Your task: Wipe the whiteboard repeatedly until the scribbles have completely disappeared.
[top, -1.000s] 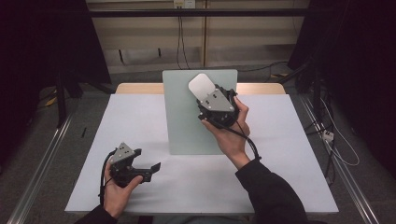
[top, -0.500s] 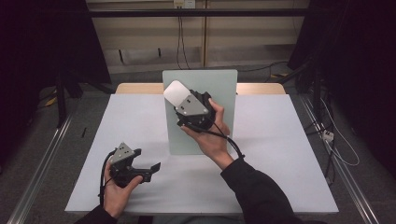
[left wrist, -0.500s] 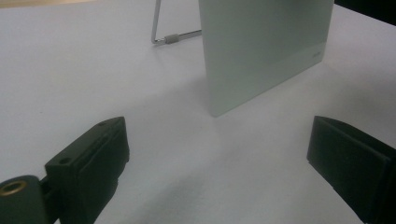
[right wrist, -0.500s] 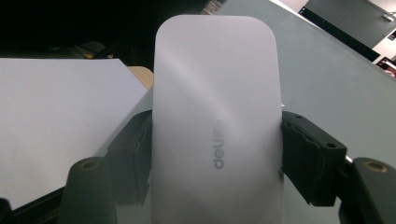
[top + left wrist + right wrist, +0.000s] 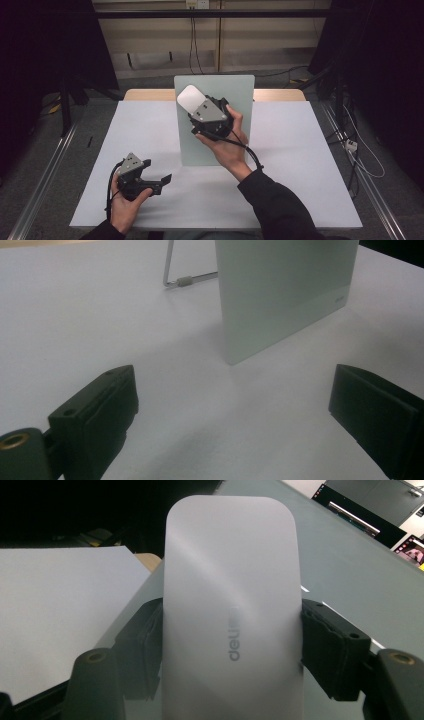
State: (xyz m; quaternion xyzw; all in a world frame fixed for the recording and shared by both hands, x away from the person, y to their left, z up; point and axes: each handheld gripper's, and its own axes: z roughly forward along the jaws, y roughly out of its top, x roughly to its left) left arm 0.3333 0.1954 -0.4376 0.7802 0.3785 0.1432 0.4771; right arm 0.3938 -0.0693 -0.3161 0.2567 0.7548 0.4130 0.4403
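A pale green board [image 5: 205, 150] stands upright on the white table top [image 5: 310, 165], propped by a thin metal leg [image 5: 185, 281] behind it. My right gripper [image 5: 196, 106] is shut on a white rounded eraser-like block [image 5: 188, 98] and holds it against the board's upper left part; whether it touches the board I cannot tell. In the right gripper view the block [image 5: 230, 570] bears a grey logo and both pads [image 5: 150, 645] press its sides. My left gripper [image 5: 157, 170] rests low at the table's front left, open, with nothing between its jaws; the board [image 5: 285, 295] stands beyond it.
A wooden table edge [image 5: 145, 94] shows behind the white top. Cables [image 5: 350, 150] lie on the floor at the right, and metal rails [image 5: 45, 175] run along both sides. Bare white surface lies to the left and right of the board.
My right gripper has carried the white block leftward across the board's face, from its upper right toward its upper left. The left gripper has stayed where it was.
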